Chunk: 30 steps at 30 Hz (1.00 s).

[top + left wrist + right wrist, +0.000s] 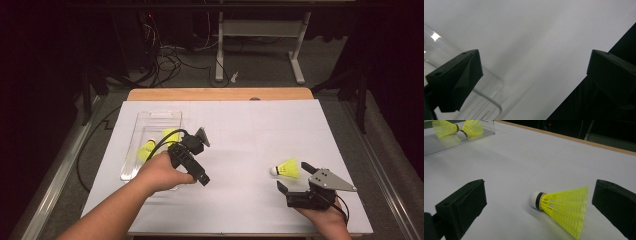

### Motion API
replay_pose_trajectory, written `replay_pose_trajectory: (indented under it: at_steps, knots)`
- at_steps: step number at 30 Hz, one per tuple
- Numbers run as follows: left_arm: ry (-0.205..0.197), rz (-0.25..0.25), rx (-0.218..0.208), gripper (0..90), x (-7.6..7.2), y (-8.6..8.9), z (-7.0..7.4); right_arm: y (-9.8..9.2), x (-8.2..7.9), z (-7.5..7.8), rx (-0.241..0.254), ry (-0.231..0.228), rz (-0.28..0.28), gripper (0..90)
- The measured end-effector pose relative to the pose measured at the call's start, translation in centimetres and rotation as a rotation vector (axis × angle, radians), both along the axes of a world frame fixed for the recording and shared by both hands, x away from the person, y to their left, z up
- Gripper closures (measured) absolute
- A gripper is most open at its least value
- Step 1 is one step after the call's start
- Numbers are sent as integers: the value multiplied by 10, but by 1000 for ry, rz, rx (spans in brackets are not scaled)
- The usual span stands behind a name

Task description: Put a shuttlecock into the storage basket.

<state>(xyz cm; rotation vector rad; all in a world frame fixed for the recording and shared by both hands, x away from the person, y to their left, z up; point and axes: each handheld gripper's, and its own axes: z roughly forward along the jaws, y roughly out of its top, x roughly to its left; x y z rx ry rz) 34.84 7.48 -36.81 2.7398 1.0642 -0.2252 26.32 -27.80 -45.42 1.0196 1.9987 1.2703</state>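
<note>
A yellow shuttlecock (288,168) with a white cork lies on its side on the white sheet at the right. My right gripper (294,175) is open just behind it, one jaw on each side and neither touching. In the right gripper view the shuttlecock (561,207) lies between the jaws with its cork pointing left. My left gripper (534,72) is open and holds nothing. It hovers by the near right corner of a clear plastic tray (150,116). Two more yellow shuttlecocks (147,149) lie inside that tray.
The white sheet (240,145) covers a wooden table. The front edge of the table shows as a dark band in the left gripper view. Cables and a desk frame (260,30) stand on the floor beyond the far edge.
</note>
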Motion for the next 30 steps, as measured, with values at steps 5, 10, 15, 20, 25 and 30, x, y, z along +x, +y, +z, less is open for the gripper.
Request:
replay_pose_trajectory:
  at_steps: [5,10,15,20,25,30]
  knots:
    - [7,-17,-5,9,-1,-6,-4,-2,1,-1,-1,7,-3,0]
    - [4,-15,-15,8,-1,-7,-3,-3,2,-2,-2,12,-8,0]
    - [1,-18,-18,8,0,-7,-3,-6,3,-3,-5,15,-20,0]
    - [3,-21,-24,8,0,-7,-3,-9,6,-5,7,25,-32,0]
    - [-2,-22,-31,6,-1,-6,-2,-13,8,-7,7,37,-49,0]
    - [-5,-21,-33,7,-3,-6,-4,-17,11,-8,-7,48,-56,8]
